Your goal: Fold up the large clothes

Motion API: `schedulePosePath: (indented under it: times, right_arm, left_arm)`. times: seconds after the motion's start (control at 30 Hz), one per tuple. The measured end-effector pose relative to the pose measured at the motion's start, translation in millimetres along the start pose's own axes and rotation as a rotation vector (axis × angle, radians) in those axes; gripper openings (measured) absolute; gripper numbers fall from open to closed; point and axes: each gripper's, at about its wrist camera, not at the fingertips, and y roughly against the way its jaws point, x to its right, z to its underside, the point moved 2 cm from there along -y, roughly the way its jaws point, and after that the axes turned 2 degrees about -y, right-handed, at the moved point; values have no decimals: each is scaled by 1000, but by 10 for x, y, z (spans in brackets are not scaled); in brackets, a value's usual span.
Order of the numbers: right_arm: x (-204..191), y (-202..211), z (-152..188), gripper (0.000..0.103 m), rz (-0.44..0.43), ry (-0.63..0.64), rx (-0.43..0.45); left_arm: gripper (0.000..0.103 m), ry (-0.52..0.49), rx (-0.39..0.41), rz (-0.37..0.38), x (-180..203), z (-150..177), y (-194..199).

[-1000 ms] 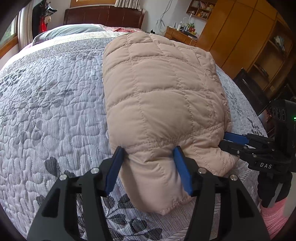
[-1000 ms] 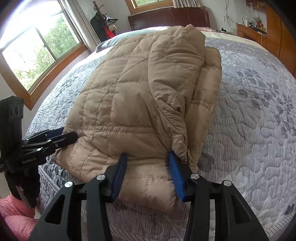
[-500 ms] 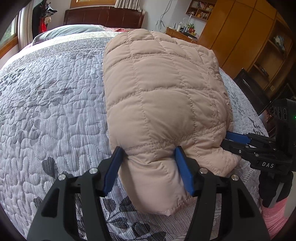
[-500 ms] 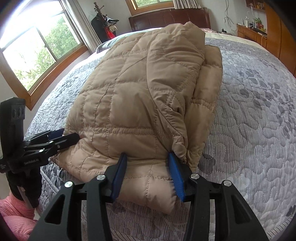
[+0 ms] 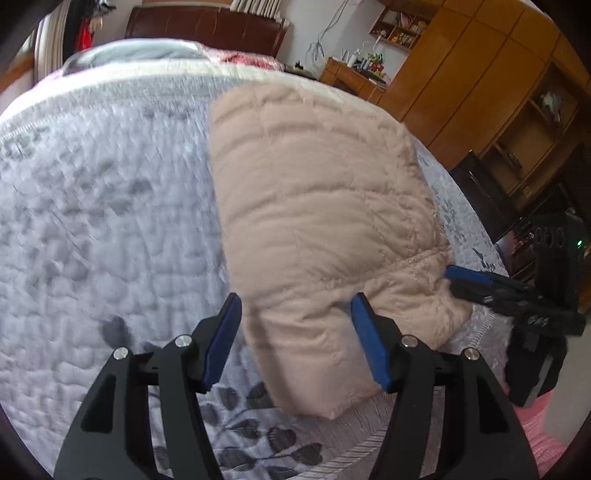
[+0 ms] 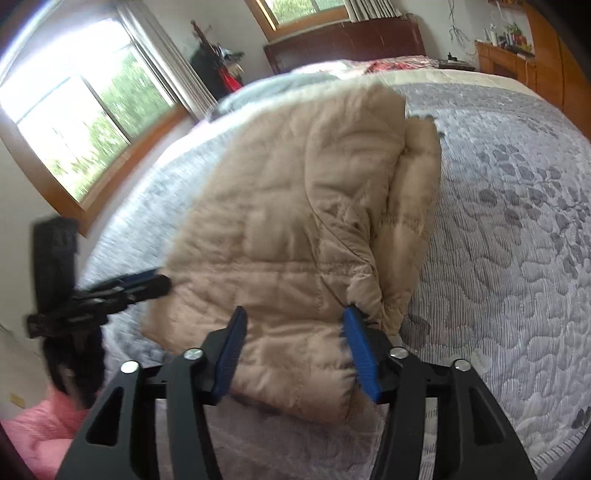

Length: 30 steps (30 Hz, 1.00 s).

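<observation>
A beige quilted puffer jacket (image 5: pixel 317 206) lies folded lengthwise on the grey patterned bedspread (image 5: pixel 103 206). My left gripper (image 5: pixel 295 317) is open, its blue pads either side of the jacket's near left corner. My right gripper (image 6: pixel 291 325) is open too, its pads either side of the near right corner of the jacket (image 6: pixel 295 229). Each gripper shows in the other's view: the right one (image 5: pixel 480 284) at the jacket's right edge, the left one (image 6: pixel 122 291) at its left edge. Both views are blurred by motion.
The bed's near edge (image 5: pixel 369 446) is just below the grippers. A dark headboard (image 5: pixel 207 26) and pillow (image 5: pixel 129 55) are at the far end. Wooden wardrobes (image 5: pixel 480 74) stand to the right, a window (image 6: pixel 74 118) to the left. A pink sleeve (image 6: pixel 44 432) shows low down.
The jacket's near end has lifted and shifted slightly with both grippers around it. Both views now tilt and blur as the grippers move.
</observation>
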Motion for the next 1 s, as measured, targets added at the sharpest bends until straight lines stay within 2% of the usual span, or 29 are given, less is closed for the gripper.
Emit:
schedulePosePath:
  times: [0.07, 0.1, 0.23, 0.4, 0.73, 0.9, 1.0]
  right_arm:
    - [56, 115, -110, 71, -60, -37, 17]
    - [76, 142, -150, 76, -67, -42, 22]
    - [189, 215, -358, 85, -4, -44, 46]
    - [397, 97, -535, 93, 3, -68, 20]
    - [856, -272, -614, 95, -161, -175, -48]
    - [949, -395, -649, 95, -207, -187, -60]
    - [983, -479, -658, 95, -247, -191, -67]
  left_arm:
    - [71, -15, 31, -31, -1, -82, 104]
    - [72, -22, 46, -39, 3, -127, 157]
    - [79, -46, 85, -66, 17, -233, 283]
    - [80, -48, 74, -68, -33, -333, 234]
    - [82, -8, 7, -18, -216, -422, -52]
    - [83, 25, -33, 27, -332, -458, -215]
    - [84, 61, -61, 93, -409, -491, -323]
